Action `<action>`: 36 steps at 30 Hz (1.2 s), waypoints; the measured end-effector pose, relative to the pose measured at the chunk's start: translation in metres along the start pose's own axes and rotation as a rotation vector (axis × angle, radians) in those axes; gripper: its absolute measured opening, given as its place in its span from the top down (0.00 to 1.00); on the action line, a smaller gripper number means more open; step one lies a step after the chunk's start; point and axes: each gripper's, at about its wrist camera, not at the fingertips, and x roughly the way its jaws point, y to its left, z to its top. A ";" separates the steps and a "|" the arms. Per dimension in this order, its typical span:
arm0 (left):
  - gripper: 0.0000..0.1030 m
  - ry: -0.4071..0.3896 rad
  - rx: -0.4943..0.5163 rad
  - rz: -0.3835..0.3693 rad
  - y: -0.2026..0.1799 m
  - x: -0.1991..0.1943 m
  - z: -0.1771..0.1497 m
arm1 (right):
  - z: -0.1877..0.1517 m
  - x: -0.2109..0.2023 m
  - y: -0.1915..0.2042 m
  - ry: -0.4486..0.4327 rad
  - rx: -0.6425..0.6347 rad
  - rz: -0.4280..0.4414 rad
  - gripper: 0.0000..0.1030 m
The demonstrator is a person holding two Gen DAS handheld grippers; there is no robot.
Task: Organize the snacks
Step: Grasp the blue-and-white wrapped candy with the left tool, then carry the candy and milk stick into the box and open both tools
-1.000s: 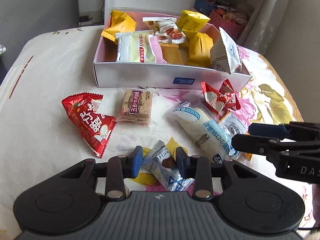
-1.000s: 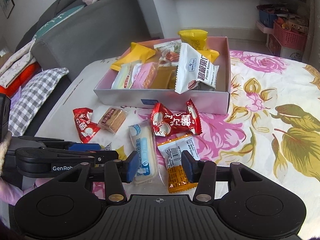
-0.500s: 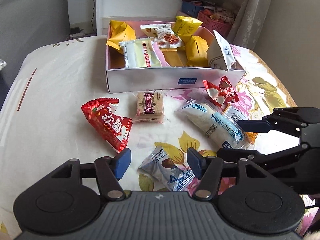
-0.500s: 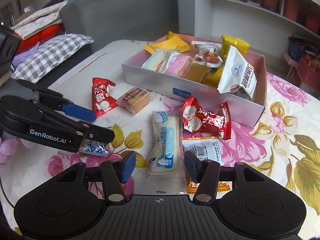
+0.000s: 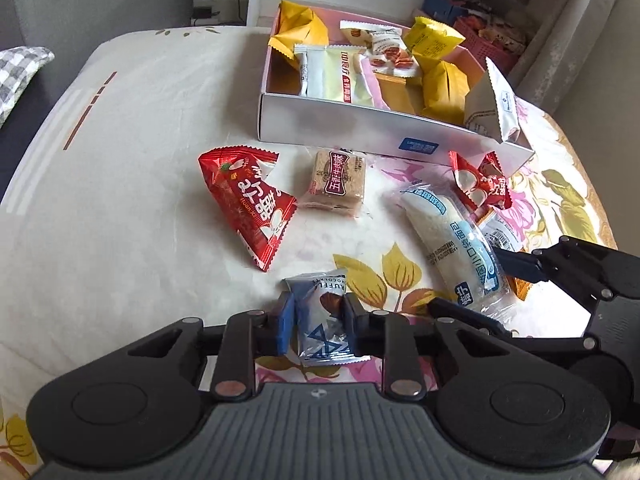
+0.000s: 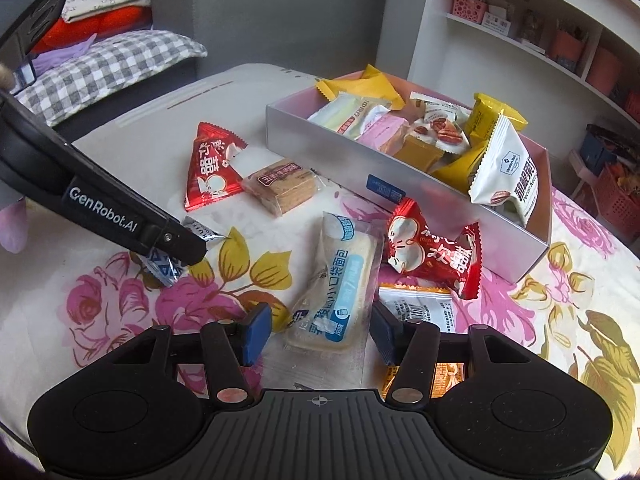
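Silver-blue foil crinkles between the pads of the left gripper [image 5: 316, 320], whose jaws have come together narrow on a small chocolate packet [image 5: 322, 320] at six o'clock in the left wrist view. The packet lies flat on the flowered cloth [image 5: 120, 240], its long axis running from six toward twelve, printed end pointing away toward the box [image 5: 360, 128]. Gripping it across its short width, I judge, gives the pads the firmest bite on a thin wrapper.

In the right wrist view the right gripper [image 6: 318, 330] stands half wide and is closing slightly, straddling the near end of a long bread packet [image 6: 336, 288]. The pads do not yet press on it. That packet's long axis runs from six toward twelve, tipped a little toward one, so the jaws meet it across its narrow span.

At two o'clock of the bread lies a red packet [image 6: 434, 250], with an orange packet [image 6: 416, 308] partly under it. A second red packet [image 6: 210, 172] and a brown biscuit packet [image 6: 280, 188] lie near eleven o'clock. The box beyond already holds several snacks, so it is likely where both packets belong.
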 end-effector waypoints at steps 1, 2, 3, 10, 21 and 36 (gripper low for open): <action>0.79 -0.002 0.009 -0.007 0.002 -0.001 0.000 | 0.000 -0.001 -0.001 -0.003 0.004 0.004 0.50; 0.79 -0.002 0.020 -0.015 0.004 -0.002 -0.001 | -0.001 -0.001 -0.001 -0.007 0.008 0.010 0.50; 0.79 -0.004 0.033 -0.022 0.005 -0.003 -0.001 | -0.001 -0.002 -0.003 -0.010 0.017 0.023 0.50; 0.80 -0.054 0.145 -0.006 0.009 -0.008 -0.008 | 0.004 -0.001 -0.019 -0.019 0.185 0.137 0.58; 0.75 -0.066 0.168 0.015 0.016 -0.007 -0.010 | 0.007 0.011 0.015 -0.037 0.076 0.021 0.53; 0.77 -0.043 0.093 -0.013 0.022 -0.009 -0.011 | 0.016 0.016 0.023 -0.003 0.069 0.008 0.68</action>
